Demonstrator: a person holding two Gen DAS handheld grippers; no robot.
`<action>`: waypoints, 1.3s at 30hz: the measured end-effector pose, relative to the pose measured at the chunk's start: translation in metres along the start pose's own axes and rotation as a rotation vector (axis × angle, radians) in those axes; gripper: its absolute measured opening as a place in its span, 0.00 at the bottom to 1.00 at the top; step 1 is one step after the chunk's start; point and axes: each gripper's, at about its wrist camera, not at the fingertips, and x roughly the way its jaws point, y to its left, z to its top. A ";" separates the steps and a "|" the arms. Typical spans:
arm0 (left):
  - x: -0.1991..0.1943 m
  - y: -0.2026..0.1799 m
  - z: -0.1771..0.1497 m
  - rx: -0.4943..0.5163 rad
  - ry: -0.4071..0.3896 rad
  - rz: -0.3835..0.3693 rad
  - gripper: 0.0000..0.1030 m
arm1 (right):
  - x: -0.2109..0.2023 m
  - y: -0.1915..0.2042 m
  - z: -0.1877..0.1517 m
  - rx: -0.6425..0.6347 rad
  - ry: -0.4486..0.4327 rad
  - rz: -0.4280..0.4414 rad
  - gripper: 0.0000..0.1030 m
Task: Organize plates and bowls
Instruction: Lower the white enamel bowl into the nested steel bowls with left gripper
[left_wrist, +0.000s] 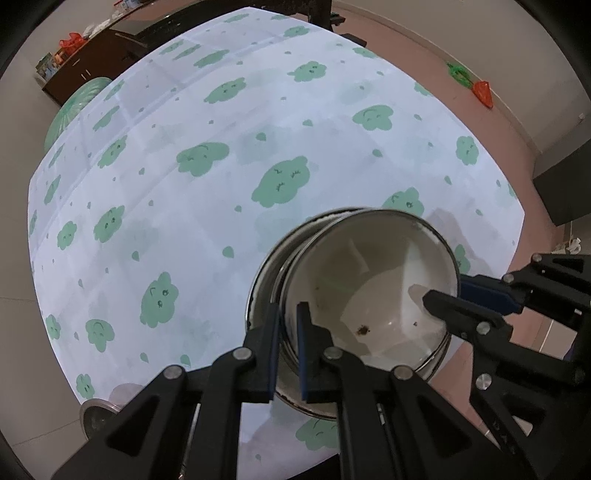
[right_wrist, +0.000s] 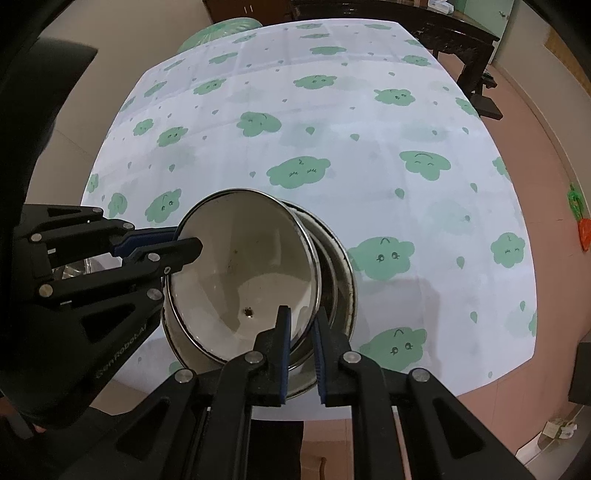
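Here, at the near edge of the cloud-print tablecloth (left_wrist: 221, 122), the left gripper (left_wrist: 288, 347) has its fingers clamped on the left rim of a steel bowl (left_wrist: 369, 291), which sits tilted inside a second steel bowl (right_wrist: 341, 280) resting on the cloth. On the right, the right gripper (right_wrist: 301, 354) pinches the opposite rim. The step looks like nesting the bowls; next, both grips would need to level the upper bowl and seat it squarely before releasing.
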 end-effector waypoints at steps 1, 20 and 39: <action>0.001 0.001 -0.001 -0.001 0.003 -0.001 0.05 | 0.001 0.000 0.000 0.000 0.002 0.001 0.13; 0.018 -0.003 -0.005 0.012 0.045 -0.007 0.05 | 0.016 -0.001 -0.004 0.003 0.036 -0.001 0.13; 0.029 -0.005 -0.008 0.010 0.075 -0.003 0.05 | 0.024 -0.002 -0.006 -0.011 0.050 0.004 0.13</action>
